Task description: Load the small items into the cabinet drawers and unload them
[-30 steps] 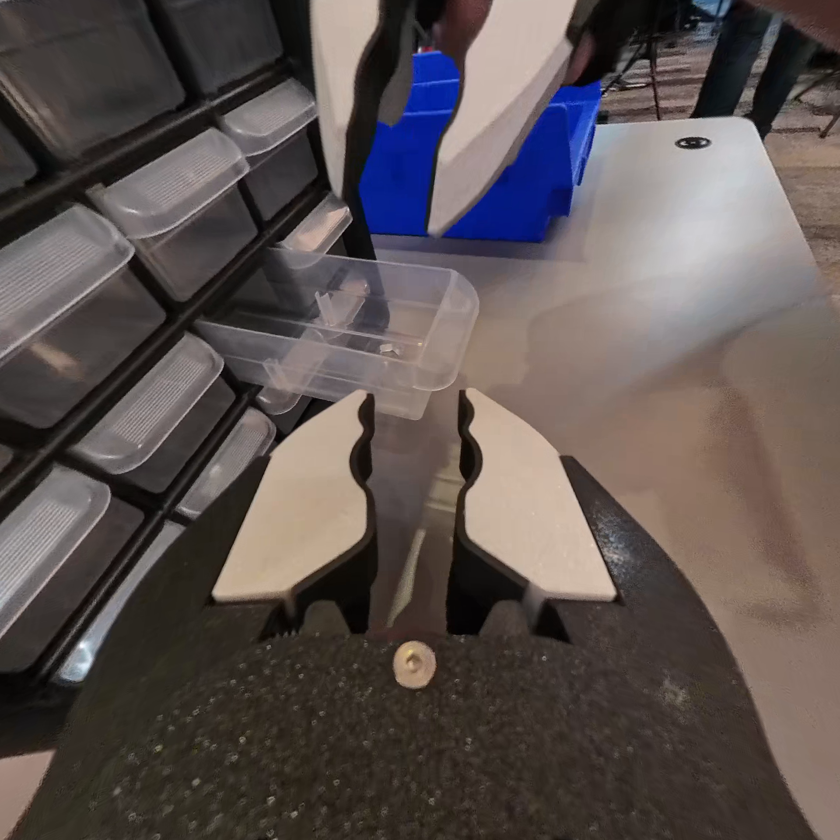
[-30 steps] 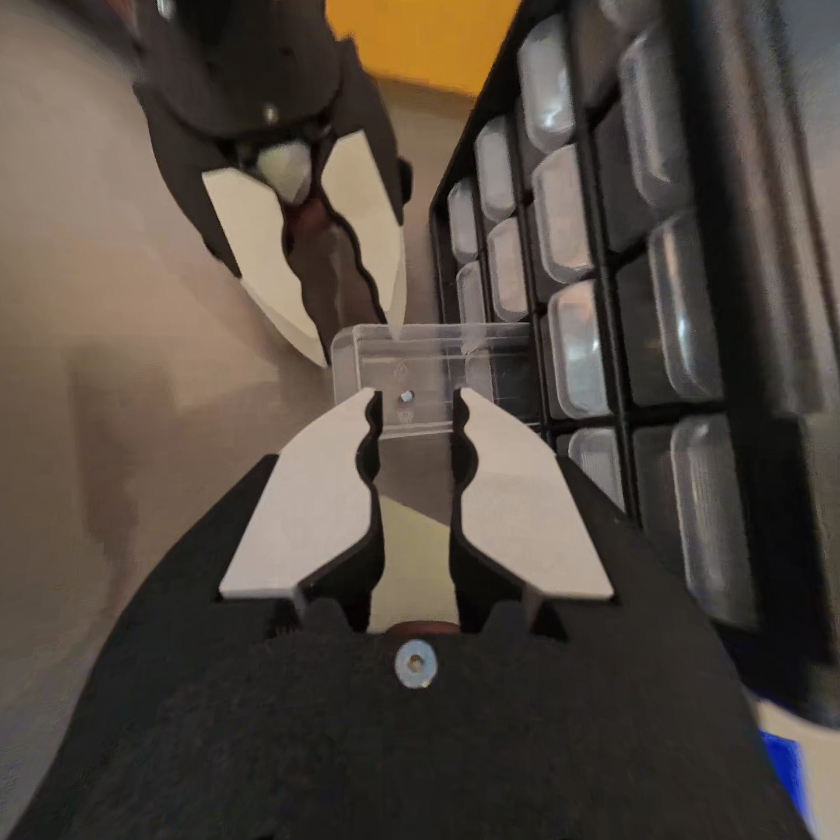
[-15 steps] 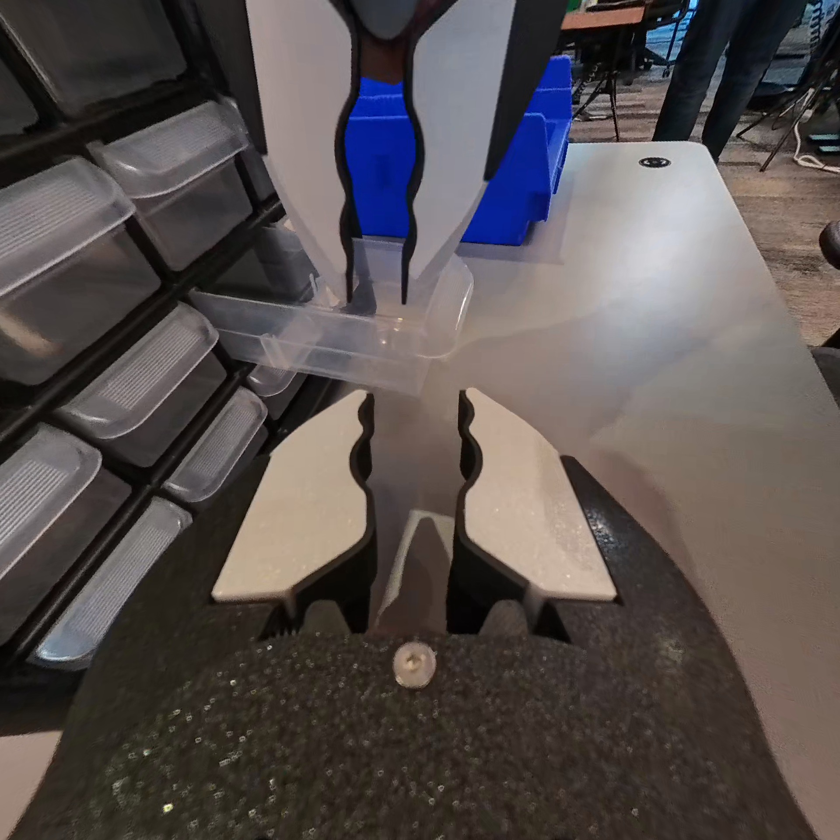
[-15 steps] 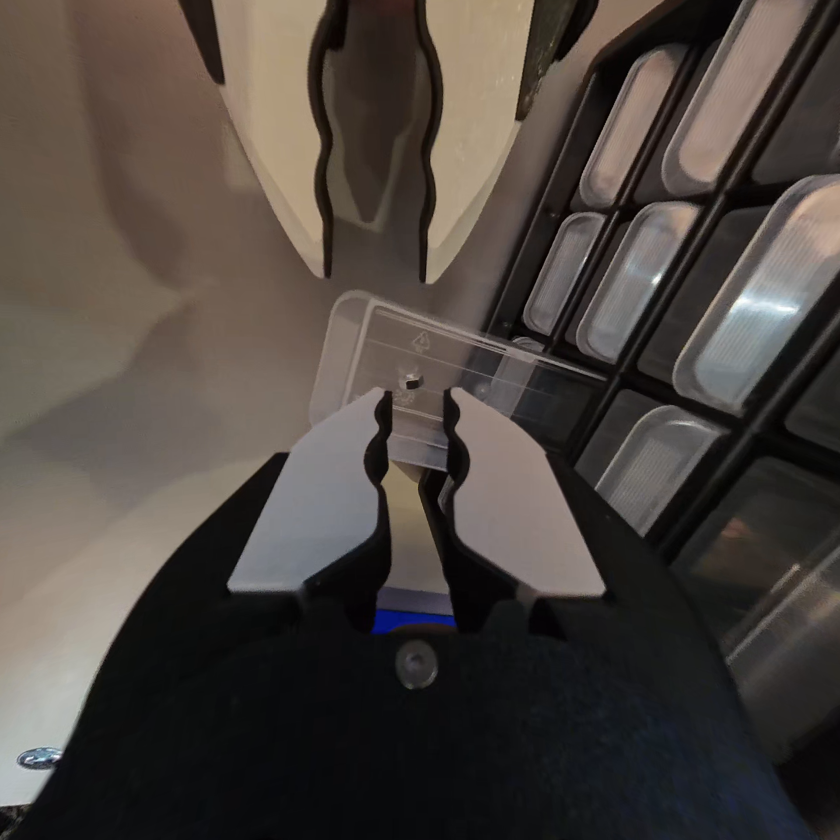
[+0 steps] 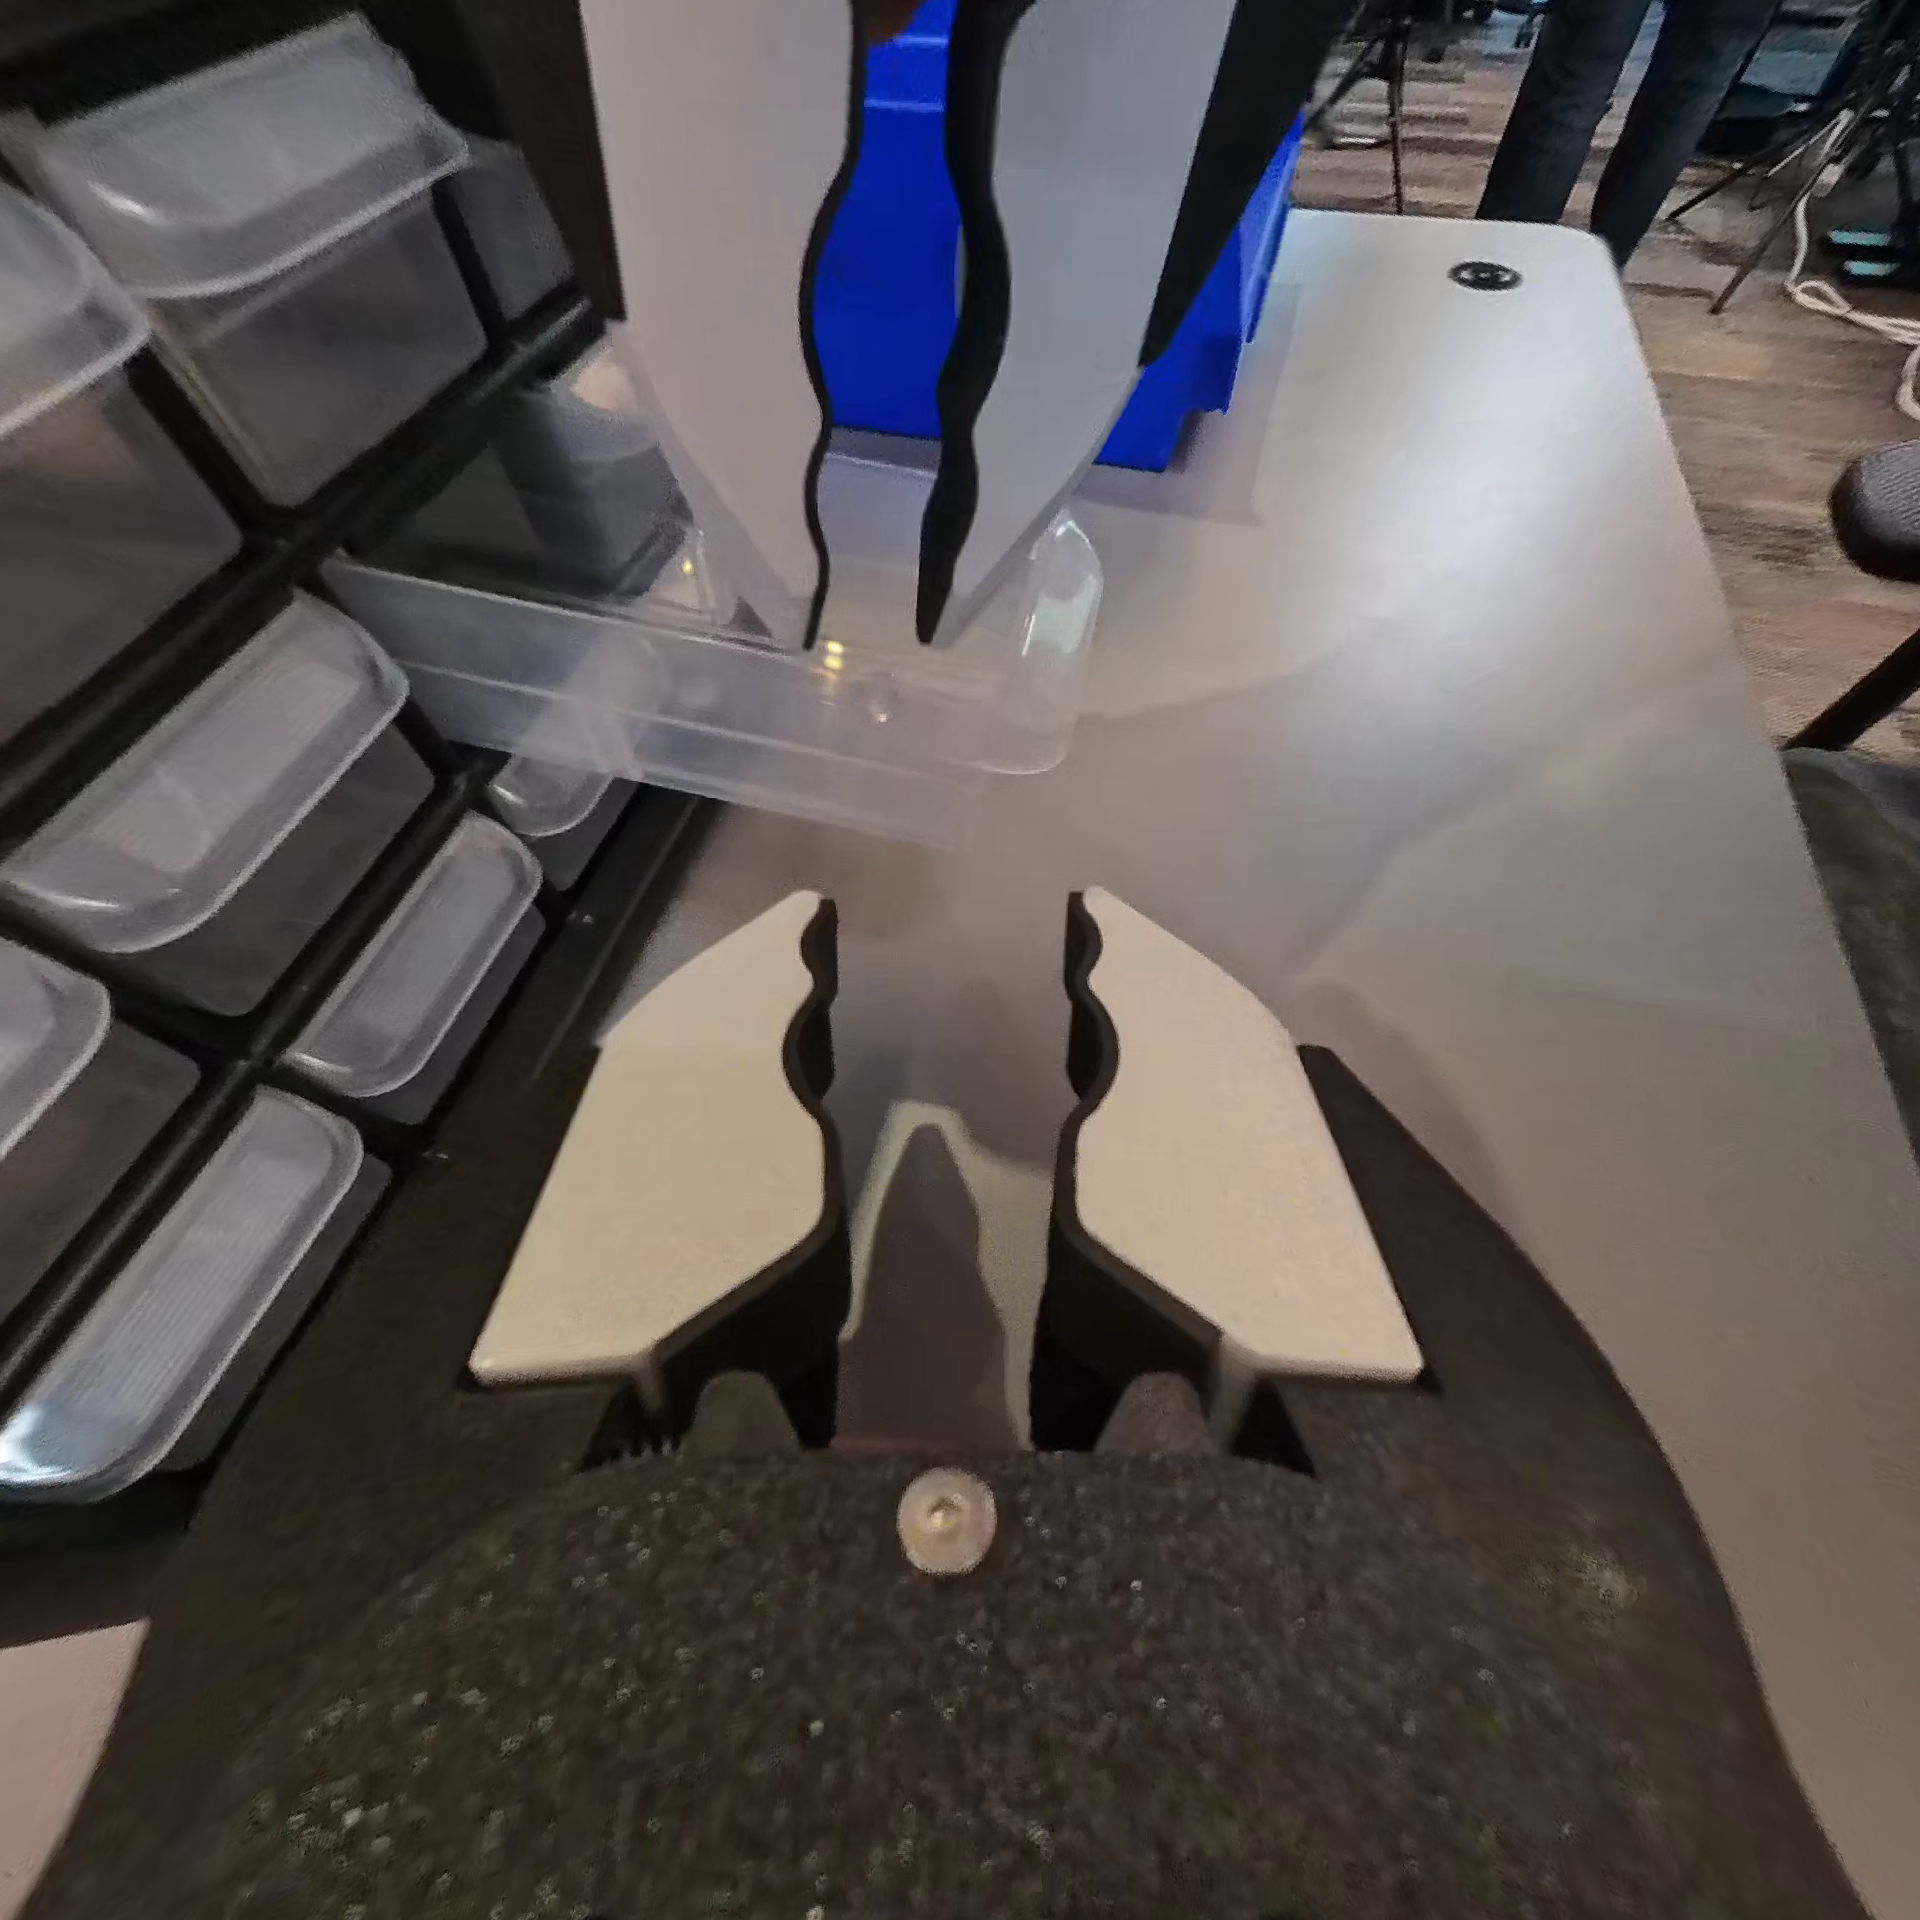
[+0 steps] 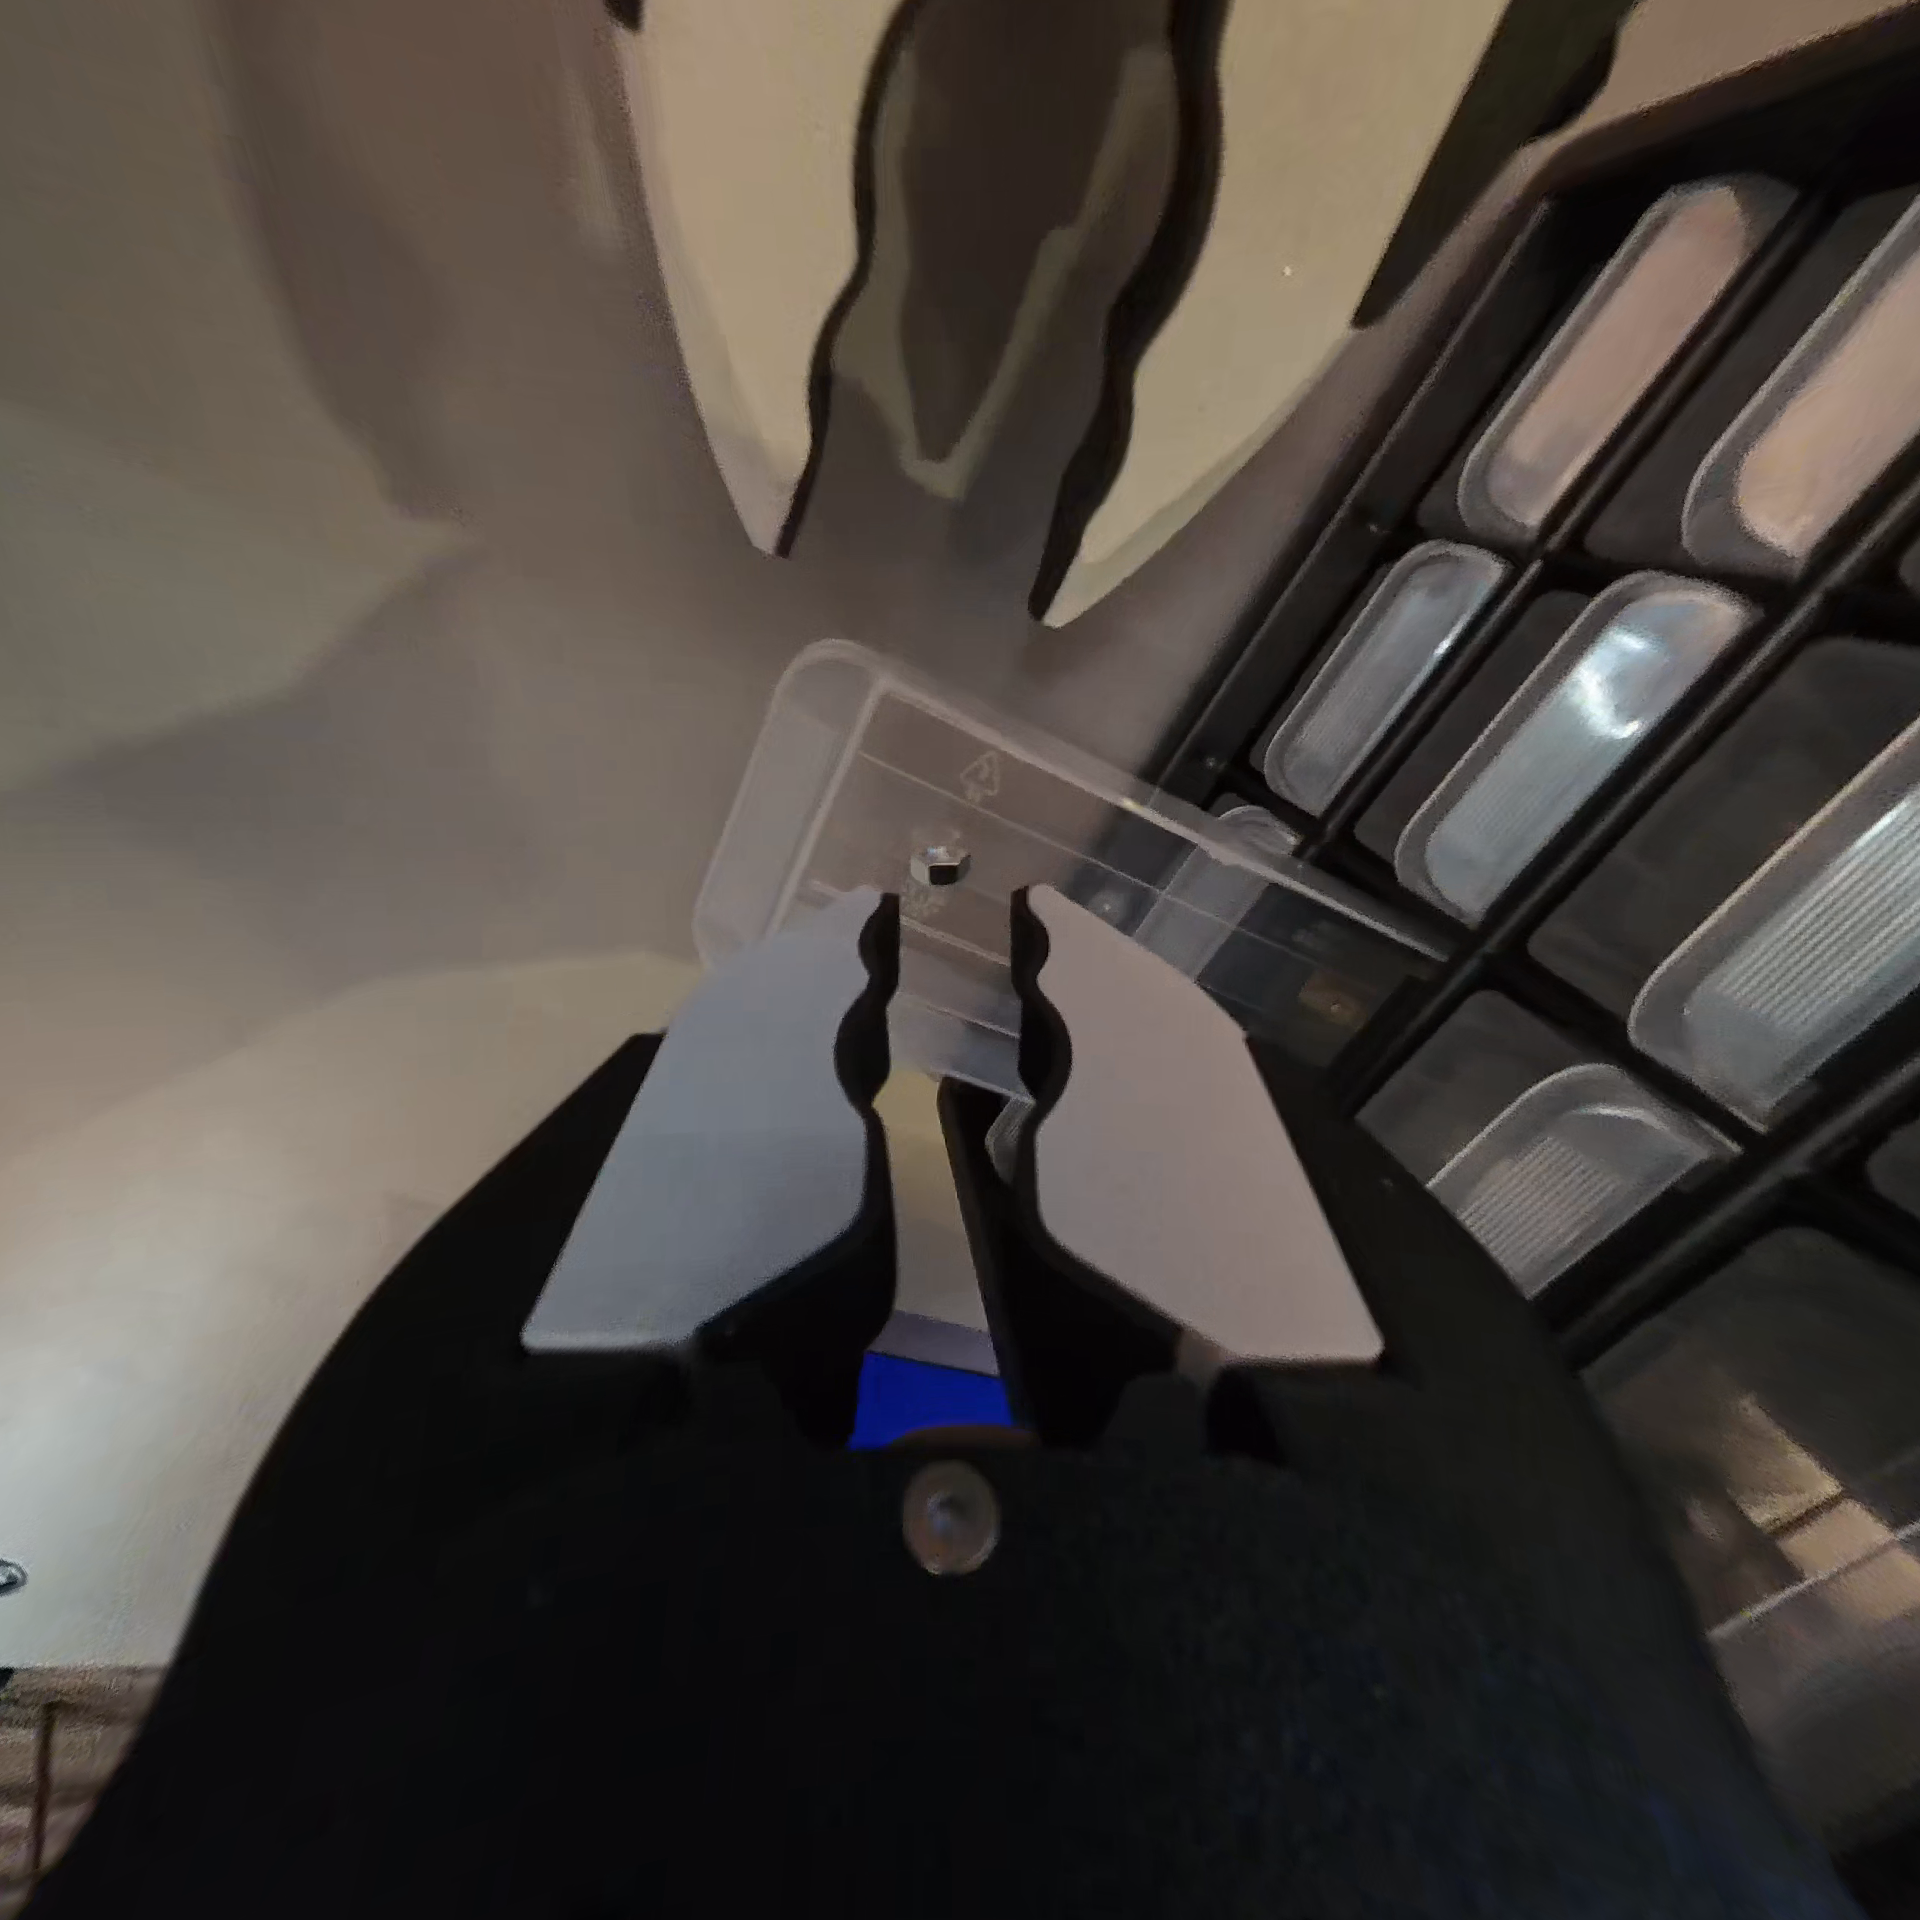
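A blue plastic bin point(image 5: 1195, 343) stands at the far end of the pale grey bench point(image 5: 1455, 727); past the bench edge, a person's dark trousered legs point(image 5: 1579, 94) and cables point(image 5: 1860, 270) on wood flooring

1. The right gripper point(image 5: 871, 634) has come down from above the pulled-out clear drawer point(image 5: 727, 707) until its fingertips dip inside the drawer's front end.
2. Its jaws have narrowed from the wider spread of a second ago, though a gap is still left between them.
3. In the right wrist view the small metal nut point(image 6: 938, 864) on the drawer floor has grown closer and now sits just ahead of the fingertips, between them.
4. The left gripper point(image 5: 948, 914) has drawn nearer to the drawer's front.
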### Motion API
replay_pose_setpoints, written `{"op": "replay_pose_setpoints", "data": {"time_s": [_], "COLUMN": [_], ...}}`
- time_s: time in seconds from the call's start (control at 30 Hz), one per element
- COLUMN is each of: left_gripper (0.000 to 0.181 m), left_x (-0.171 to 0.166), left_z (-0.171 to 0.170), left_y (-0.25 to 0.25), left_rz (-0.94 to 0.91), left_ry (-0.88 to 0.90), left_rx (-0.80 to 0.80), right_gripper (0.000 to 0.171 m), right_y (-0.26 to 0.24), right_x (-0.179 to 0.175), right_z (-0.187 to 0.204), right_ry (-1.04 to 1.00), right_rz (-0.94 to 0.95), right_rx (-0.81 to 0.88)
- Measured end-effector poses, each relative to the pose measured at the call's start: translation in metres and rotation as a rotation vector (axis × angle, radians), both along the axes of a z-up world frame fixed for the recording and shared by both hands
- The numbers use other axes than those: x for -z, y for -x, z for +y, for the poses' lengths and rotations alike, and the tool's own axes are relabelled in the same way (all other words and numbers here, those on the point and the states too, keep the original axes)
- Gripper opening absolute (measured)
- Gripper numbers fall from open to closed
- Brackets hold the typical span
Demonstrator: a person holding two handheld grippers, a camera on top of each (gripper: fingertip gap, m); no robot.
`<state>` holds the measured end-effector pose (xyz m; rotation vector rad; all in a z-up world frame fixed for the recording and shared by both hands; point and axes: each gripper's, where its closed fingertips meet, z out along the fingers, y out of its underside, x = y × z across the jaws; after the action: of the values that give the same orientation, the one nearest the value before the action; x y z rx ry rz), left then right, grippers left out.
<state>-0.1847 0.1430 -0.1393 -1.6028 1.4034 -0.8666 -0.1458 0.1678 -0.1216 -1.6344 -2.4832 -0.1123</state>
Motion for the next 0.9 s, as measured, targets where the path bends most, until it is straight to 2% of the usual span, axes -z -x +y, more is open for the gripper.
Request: {"op": "replay_pose_setpoints", "data": {"time_s": [0.33, 0.67, 0.9], "left_gripper": [0.042, 0.042, 0.042], "left_x": [-0.004, 0.003, 0.007], "left_z": [-0.007, -0.012, -0.011], "left_y": [-0.002, -0.004, -0.004], "left_rz": [-0.008, 0.016, 0.022], "left_ry": [0.004, -0.013, 0.002], "left_rx": [0.02, 0.036, 0.035], "right_gripper": [0.018, 0.019, 0.019], "right_y": [0.005, 0.001, 0.006], "right_x": [0.004, 0.006, 0.008], "right_z": [-0.002, -0.005, -0.006], "right_ry": [-0.068, -0.065, -0.095], "right_rz": [-0.094, -0.181, -0.23], "right_rx": [-0.183, -0.272, -0.415]}}
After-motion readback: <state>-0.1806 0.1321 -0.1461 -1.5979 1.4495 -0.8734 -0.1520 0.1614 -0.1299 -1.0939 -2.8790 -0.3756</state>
